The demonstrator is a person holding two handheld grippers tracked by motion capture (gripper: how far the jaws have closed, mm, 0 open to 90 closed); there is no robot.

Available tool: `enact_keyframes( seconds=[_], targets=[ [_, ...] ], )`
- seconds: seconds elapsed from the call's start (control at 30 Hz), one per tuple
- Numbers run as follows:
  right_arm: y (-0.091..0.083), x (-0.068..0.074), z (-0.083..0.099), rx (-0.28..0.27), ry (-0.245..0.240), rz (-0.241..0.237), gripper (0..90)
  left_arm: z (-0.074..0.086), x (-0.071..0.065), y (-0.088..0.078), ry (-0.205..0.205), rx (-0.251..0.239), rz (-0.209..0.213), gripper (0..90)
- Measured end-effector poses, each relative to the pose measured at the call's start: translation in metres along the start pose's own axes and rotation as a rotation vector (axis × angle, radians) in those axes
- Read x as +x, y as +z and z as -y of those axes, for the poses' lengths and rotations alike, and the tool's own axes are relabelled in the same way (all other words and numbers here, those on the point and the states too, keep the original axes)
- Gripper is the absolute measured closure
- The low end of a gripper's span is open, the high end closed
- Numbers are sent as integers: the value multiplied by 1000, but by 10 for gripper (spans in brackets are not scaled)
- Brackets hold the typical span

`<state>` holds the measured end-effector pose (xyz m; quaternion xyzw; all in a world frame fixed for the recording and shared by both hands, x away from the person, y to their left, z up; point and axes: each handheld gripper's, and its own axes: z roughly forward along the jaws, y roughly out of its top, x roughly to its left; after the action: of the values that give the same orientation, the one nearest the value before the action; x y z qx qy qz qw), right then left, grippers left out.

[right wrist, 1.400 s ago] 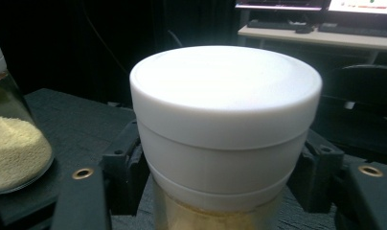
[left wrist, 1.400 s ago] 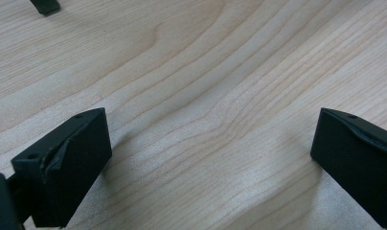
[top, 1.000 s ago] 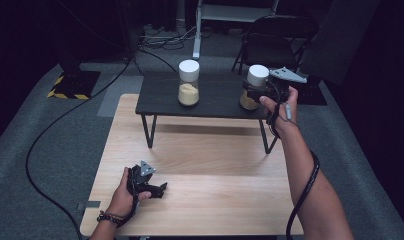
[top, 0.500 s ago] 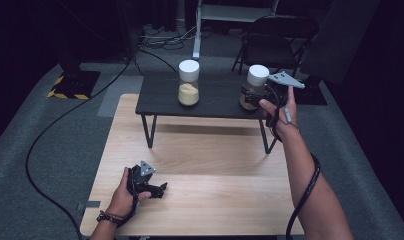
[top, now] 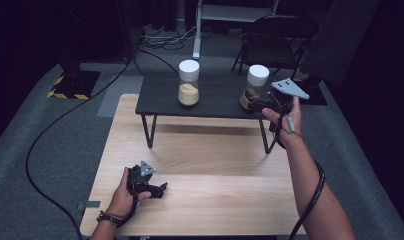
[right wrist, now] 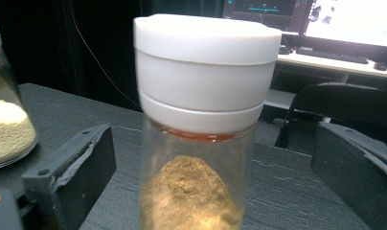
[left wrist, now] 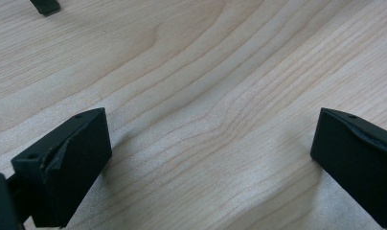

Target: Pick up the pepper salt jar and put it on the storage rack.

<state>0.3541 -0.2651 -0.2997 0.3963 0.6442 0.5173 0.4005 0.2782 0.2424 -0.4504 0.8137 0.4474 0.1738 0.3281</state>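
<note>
The right gripper (top: 254, 102) is hovering at the far right of the dark raised table (top: 160, 102), its jaws having just been opening; they are now standing spread wide on either side of the brown-powder jar (right wrist: 196, 143) without pressing on it. In the right gripper view both black pads are sitting clear of the glass, with a gap of tabletop showing at each side. The jar is standing upright near the right end of that dark table, well apart from the second jar (top: 188, 84), the one with pale grains, which is standing to its left.

The left gripper (top: 157, 189) is resting low over the near-left part of the wooden table (top: 215, 165), its jaws spread too and holding nothing; plain wood grain is lying between them.

The jar looks like a clear, rigid cylinder under a broad white lid (right wrist: 206, 72), only partly filled, so it is probably fairly light. The smooth wall is likely slippery, and if it is glass rather than plastic, which the view is not settling, a knock could crack it. The best hold seems to be across the straight body below the lid, squarely from both sides, since the lid is overhanging and gripping it alone may tilt the jar or loosen the lid.
</note>
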Motion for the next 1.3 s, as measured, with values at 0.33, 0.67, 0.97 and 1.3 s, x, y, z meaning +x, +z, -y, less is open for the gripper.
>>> enact_keyframes(
  seconds=[0.33, 0.67, 0.97, 1.3],
  targets=[
    [-25, 12, 22, -58, -93, 16, 14, 0, 0, 0, 0, 0, 0, 5],
    [-44, 19, 48, -74, -163, 3, 14, 0, 0, 0, -1, 0, 0, 5],
    [-59, 20, 67, -79, -196, -19, 14, 0, 0, 0, 0, 0, 0, 5],
    [-68, 22, 85, -82, -215, -42, 14, 0, 0, 0, 0, 0, 0, 5]
  ],
)
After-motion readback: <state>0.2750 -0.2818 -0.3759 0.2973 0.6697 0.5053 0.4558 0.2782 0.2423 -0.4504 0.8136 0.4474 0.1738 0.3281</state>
